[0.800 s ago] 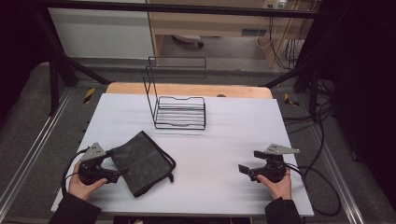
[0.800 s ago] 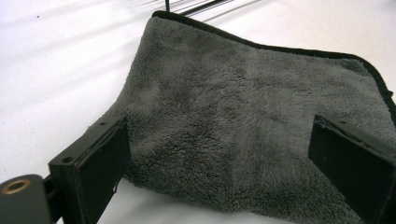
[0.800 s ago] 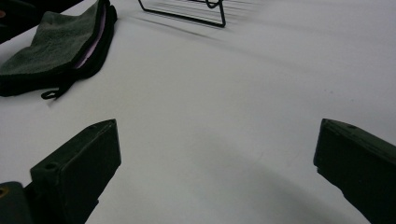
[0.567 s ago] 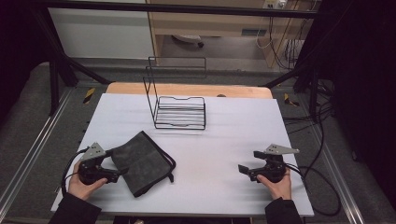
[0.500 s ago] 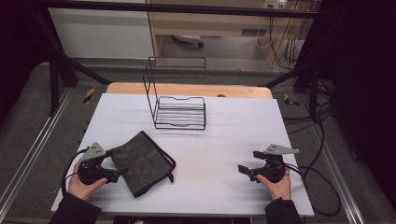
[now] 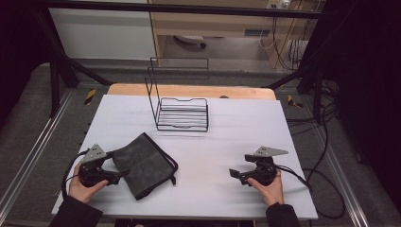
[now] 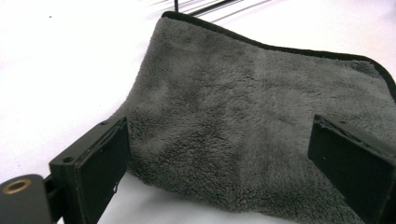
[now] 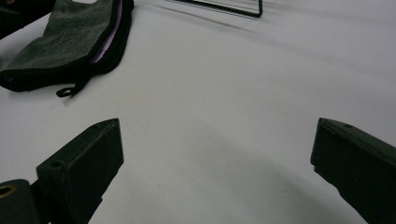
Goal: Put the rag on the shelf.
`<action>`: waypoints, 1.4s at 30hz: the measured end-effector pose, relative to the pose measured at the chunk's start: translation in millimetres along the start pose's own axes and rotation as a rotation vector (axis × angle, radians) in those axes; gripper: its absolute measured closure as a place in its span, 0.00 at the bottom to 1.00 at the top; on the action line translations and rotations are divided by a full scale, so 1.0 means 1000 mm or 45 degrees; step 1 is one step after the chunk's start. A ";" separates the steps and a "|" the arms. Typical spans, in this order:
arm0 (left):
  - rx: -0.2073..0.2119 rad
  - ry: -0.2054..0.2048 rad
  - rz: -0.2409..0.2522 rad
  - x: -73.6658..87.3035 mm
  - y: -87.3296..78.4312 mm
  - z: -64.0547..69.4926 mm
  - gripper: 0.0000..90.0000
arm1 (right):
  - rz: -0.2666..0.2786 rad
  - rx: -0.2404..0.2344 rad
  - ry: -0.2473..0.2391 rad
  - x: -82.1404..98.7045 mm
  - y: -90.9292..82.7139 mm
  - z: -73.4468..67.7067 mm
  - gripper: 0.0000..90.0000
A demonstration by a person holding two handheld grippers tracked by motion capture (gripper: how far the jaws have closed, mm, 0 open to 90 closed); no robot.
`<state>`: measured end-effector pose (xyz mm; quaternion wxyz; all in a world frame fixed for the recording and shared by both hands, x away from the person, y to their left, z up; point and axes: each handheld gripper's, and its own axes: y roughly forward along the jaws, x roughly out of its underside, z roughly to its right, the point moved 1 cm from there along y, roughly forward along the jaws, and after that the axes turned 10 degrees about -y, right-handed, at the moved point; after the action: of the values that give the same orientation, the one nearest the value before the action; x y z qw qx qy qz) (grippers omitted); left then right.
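1. A white table (image 6: pixel 236 137) carries a folded grey fleece cloth (image 6: pixel 142 163), a black wire rack (image 6: pixel 182 111) and both grippers.
2. The cloth lies near the front-left corner of the table, folded into a rough rectangle with dark edging; a small loop (image 8: pixel 67 91) trails from its near edge in the right gripper view.
3. The left gripper (image 6: pixel 113 176) sits at the front-left, held by the person's left hand (image 6: pixel 82 187), just beside the cloth's left edge.
4. In the left gripper view its jaws stand wide apart, released, with the cloth's fuzzy surface (image 7: pixel 243 121) lying between and ahead of them; neither pad visibly pinches the fabric.
5. The right gripper (image 6: pixel 235 174) rests near the front-right of the table, held by the person's right hand (image 6: pixel 269 187), well apart from the cloth.
6. In the right gripper view its jaws are spread and released over bare table, grasping nothing.
7. The wire rack stands toward the far edge, near the middle, upright with a tall back frame at its left end.
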<state>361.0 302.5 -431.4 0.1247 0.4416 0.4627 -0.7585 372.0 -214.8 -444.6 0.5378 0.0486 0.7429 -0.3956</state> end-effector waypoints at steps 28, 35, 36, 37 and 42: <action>-0.016 -0.018 0.013 0.000 -0.003 -0.003 0.07 | -0.076 -0.161 -0.157 -0.077 0.113 -0.082 0.22; -0.011 -0.015 0.008 0.000 -0.003 -0.002 0.07 | -0.135 -0.191 -0.152 -0.083 0.145 -0.092 0.36; -0.012 -0.016 0.008 -0.001 -0.003 -0.003 0.07 | -0.140 -0.198 -0.155 -0.083 0.149 -0.093 0.38; -0.011 -0.016 0.007 -0.001 -0.003 -0.003 0.07 | -0.150 -0.201 -0.147 -0.083 0.152 -0.094 0.39; -0.009 -0.011 0.004 -0.001 -0.002 -0.002 0.07 | -0.199 -0.208 -0.161 -0.080 0.165 -0.096 0.44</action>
<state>361.2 305.3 -429.9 0.1296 0.4385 0.4643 -0.7585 414.4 -12.5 -455.0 0.5532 -0.0784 0.7389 -0.3766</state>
